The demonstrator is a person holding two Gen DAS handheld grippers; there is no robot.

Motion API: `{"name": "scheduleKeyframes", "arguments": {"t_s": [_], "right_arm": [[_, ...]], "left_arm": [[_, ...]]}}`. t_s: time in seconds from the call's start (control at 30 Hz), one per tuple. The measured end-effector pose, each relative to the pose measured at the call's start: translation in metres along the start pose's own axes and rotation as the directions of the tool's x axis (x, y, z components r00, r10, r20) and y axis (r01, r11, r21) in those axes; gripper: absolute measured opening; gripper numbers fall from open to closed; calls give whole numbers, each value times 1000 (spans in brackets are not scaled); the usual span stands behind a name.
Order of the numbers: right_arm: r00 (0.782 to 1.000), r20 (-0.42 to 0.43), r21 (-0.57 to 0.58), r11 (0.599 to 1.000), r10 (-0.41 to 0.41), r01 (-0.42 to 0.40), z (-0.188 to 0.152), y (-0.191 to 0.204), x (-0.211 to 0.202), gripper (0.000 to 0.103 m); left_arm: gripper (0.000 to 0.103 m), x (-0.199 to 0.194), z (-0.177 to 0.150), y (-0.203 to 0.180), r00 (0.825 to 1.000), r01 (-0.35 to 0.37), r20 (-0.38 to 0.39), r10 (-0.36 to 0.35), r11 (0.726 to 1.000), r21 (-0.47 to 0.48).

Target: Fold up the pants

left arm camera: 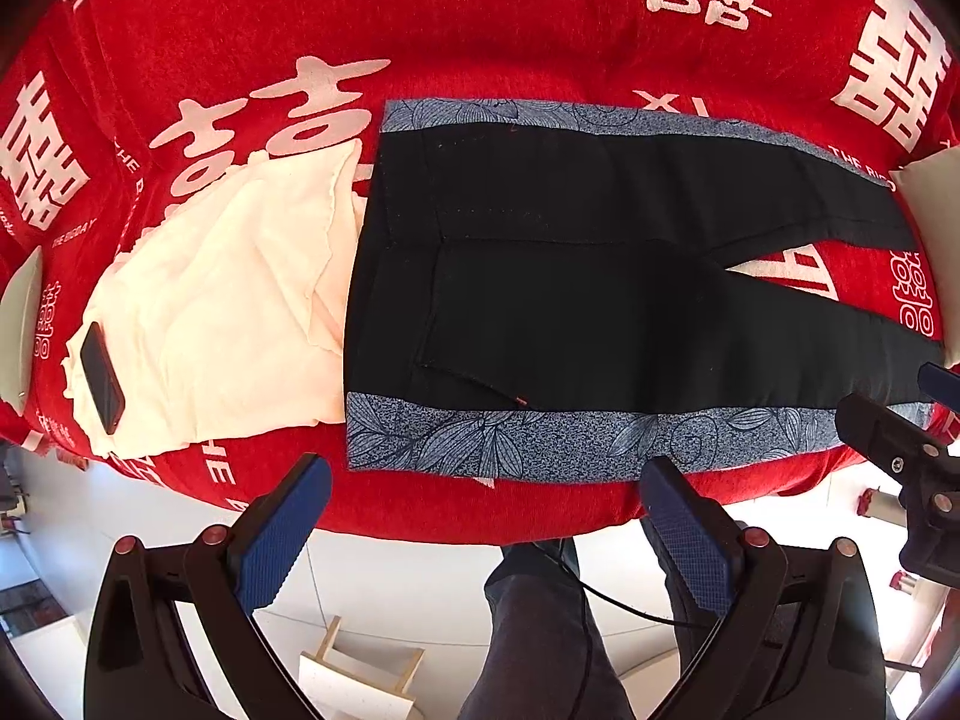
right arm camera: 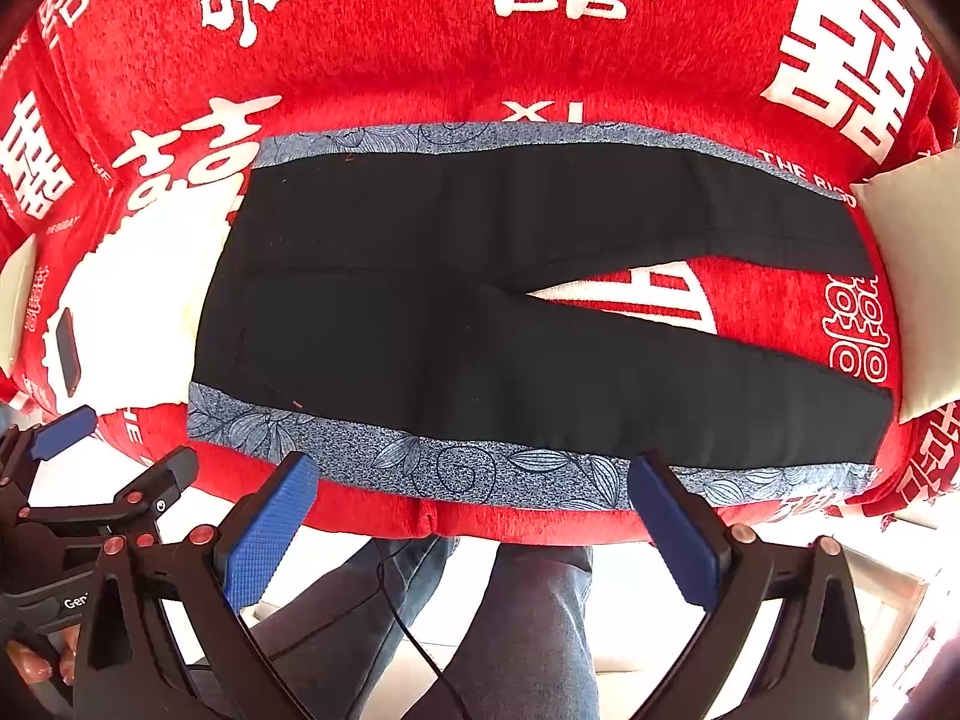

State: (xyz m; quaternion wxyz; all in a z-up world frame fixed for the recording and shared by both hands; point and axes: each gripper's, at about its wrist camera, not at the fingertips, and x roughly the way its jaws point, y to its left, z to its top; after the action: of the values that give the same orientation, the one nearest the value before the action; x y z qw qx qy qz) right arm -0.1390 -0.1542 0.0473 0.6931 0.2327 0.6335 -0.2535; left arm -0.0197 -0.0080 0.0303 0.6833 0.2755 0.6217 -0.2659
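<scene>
The black pants (right arm camera: 480,312) are being displayed flat along the near edge of the red blanket (right arm camera: 420,60), 2 legs splayed. Both the left gripper (left arm camera: 486,516) and right gripper (right arm camera: 474,510) are being held wide, empty. Gripping only 1 layer risks an uneven fold.

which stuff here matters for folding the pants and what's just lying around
For the job:
black pants with blue floral side bands
left gripper
right gripper

Lying about:
cream crumpled cloth
dark rectangular phone
pale cushion
</scene>
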Motion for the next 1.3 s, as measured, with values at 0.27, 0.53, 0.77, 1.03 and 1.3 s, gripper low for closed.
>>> {"name": "scheduleKeyframes", "arguments": {"t_s": [0.27, 0.53, 0.77, 1.03, 1.3], "right_arm": [[1000, -12, 17, 1000, 4, -4, -3, -2, 1, 103], [1000, -11, 20, 1000, -7, 7, -8, -1, 1, 103], [1000, -9, 46, 999, -10, 11, -10, -3, -1, 103], [1000, -18, 59, 998, -17, 18, -12, -1, 2, 103], [999, -30, 64, 997, -31, 33, -14, 2, 3, 103]], "left_arm": [[103, 1, -3, 3, 1000, 21, -9, -22, 1000, -6], [103, -3, -6, 2, 1000, 16, 3, -16, 1000, 9], [103, -3, -6, 3, 1000, 13, 5, -13, 1000, 10], [103, -5, -9, 8, 1000, 11, 14, -11, 1000, 14], [103, -5, -11, 13, 1000, 14, 13, -14, 1000, 13]]}}
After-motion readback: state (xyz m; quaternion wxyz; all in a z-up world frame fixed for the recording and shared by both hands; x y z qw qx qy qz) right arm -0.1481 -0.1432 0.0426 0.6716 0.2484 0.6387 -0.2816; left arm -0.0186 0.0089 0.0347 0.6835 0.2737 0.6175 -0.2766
